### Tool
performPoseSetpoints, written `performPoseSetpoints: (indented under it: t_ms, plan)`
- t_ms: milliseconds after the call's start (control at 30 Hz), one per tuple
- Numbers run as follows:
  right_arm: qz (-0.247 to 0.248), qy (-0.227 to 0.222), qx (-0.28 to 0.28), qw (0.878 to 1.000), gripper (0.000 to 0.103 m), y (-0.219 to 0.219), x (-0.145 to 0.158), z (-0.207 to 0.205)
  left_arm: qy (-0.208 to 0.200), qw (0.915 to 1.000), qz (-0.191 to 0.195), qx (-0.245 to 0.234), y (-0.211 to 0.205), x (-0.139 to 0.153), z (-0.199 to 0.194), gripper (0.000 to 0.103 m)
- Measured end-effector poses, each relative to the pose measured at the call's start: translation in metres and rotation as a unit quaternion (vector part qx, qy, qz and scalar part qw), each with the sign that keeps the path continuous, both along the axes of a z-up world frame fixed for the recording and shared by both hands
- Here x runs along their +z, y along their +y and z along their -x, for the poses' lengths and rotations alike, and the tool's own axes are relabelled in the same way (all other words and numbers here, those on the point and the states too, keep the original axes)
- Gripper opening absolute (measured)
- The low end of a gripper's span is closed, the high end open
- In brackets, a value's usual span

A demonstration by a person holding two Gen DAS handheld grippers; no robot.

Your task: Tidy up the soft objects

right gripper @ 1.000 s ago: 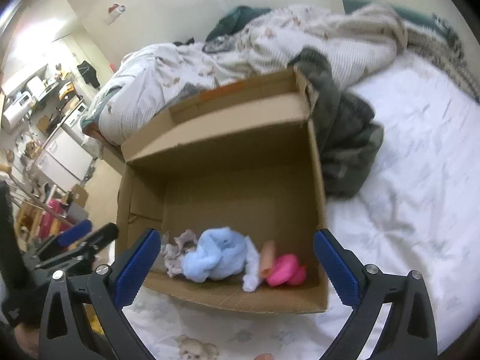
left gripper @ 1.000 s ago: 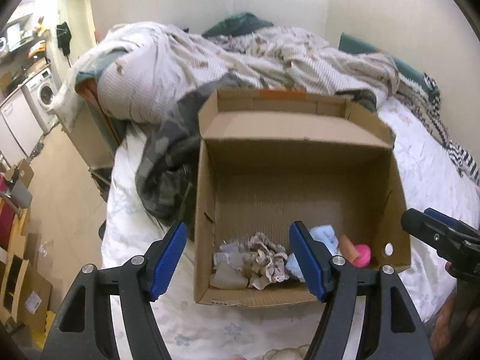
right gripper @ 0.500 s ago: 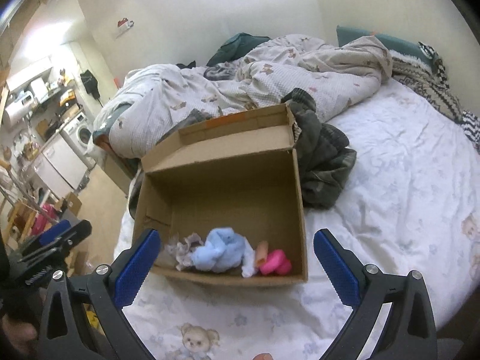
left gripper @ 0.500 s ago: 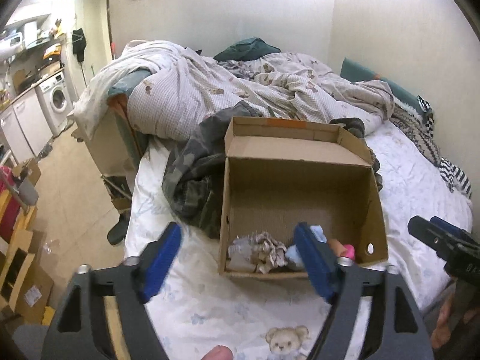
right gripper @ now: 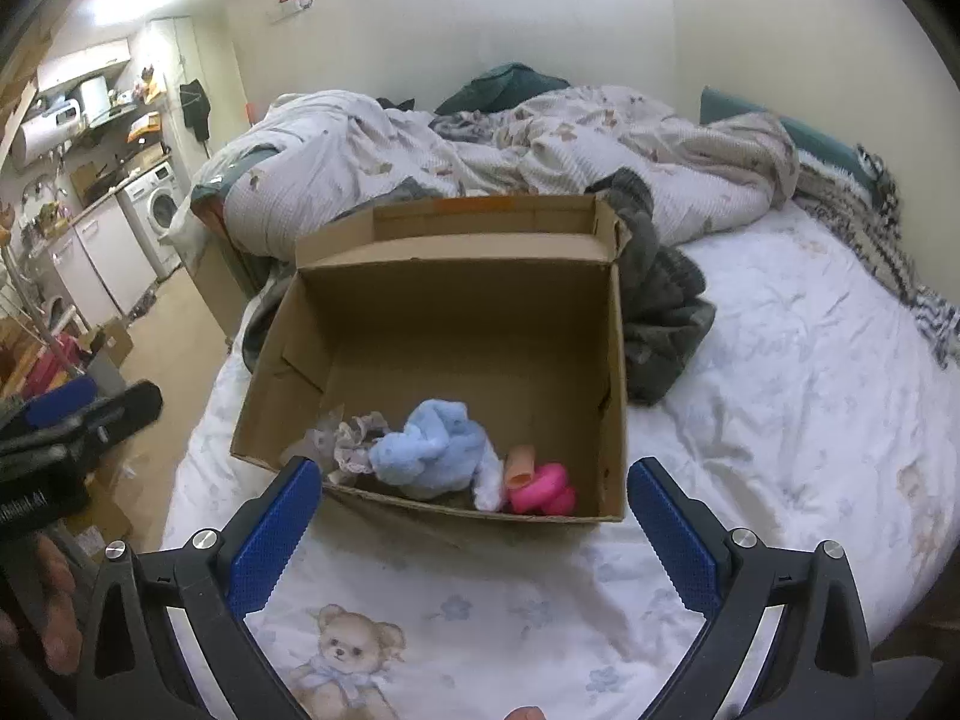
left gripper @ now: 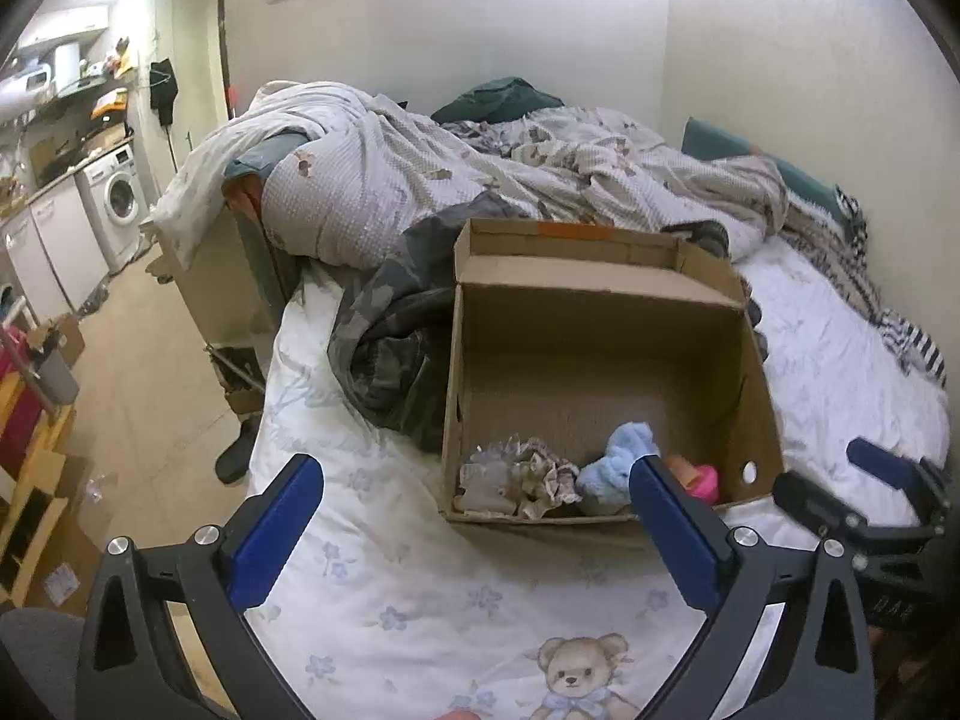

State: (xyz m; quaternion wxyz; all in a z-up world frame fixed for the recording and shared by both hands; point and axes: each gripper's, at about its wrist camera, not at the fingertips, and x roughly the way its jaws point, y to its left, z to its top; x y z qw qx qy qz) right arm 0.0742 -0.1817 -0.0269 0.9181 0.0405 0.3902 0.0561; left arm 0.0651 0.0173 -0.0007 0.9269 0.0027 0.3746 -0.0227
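An open cardboard box (left gripper: 606,294) (right gripper: 456,276) stands on the bed. Along its near wall lie a grey and beige frilly cloth (left gripper: 528,474) (right gripper: 345,441), a light blue plush (left gripper: 621,456) (right gripper: 435,450), a peach piece (right gripper: 521,465) and a pink toy (left gripper: 702,477) (right gripper: 543,489). My left gripper (left gripper: 474,516) is open and empty, held back from the box's near side. My right gripper (right gripper: 474,516) is open and empty, also back from the box. Each gripper shows at the edge of the other's view.
A dark camouflage garment (left gripper: 390,336) (right gripper: 660,294) lies beside and behind the box. A crumpled quilt (left gripper: 480,168) fills the far bed. The white sheet (right gripper: 780,372) has a teddy bear print (left gripper: 573,669). The floor, boxes and a washing machine (left gripper: 120,198) are at left.
Both grippers have pulled back and up from the box, which now looks smaller and farther. Both stay open and empty. The box's contents have not moved.
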Motion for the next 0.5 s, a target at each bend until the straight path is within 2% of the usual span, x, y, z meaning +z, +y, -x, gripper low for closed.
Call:
performPoseSetpoints:
  t_ms: [133, 267, 500]
  plan:
    - [0.010, 0.002, -0.008, 1.000, 0.103, -0.002, -0.004, -0.004, 0.006, 0.9999, 0.005, -0.014, -0.005, -0.004, 0.001, 0.102]
    - [0.005, 0.002, -0.018, 1.000, 0.103, -0.006, -0.005, -0.005, 0.003, 0.9997, -0.012, -0.019, -0.011, -0.006, 0.002, 0.102]
    - [0.006, 0.002, -0.021, 1.000, 0.103, -0.007, -0.004, -0.006, 0.004, 0.9997, -0.011, -0.021, -0.013, -0.005, 0.002, 0.102]
